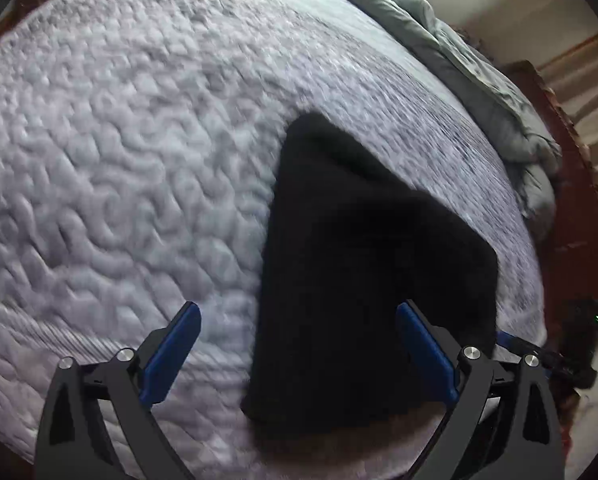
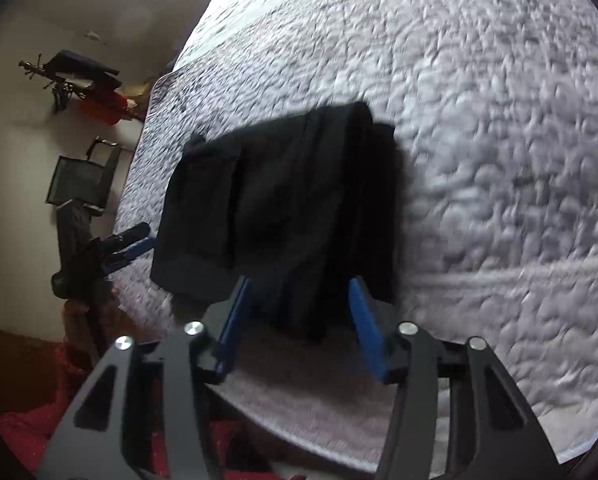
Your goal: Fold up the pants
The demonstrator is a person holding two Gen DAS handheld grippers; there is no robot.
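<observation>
The black pants (image 1: 363,260) lie folded into a compact stack on the white quilted bedspread (image 1: 119,160). My left gripper (image 1: 299,314) stands wide open just above the near edge of the stack, whose left side falls between its blue fingers; nothing is gripped. In the right wrist view the pants (image 2: 275,200) show a pocket and layered folds. My right gripper (image 2: 299,286) is open, with the near folded edge of the pants between its fingers and the pads apart from the cloth. The left gripper (image 2: 133,244) shows at the stack's left side.
A crumpled grey-green duvet (image 1: 479,80) lies along the far side of the bed. The bed's near edge (image 2: 299,432) runs just below the grippers, with red floor covering (image 2: 27,432) beneath. A dark chair (image 2: 83,176) and a wall shelf (image 2: 83,72) stand beside the bed.
</observation>
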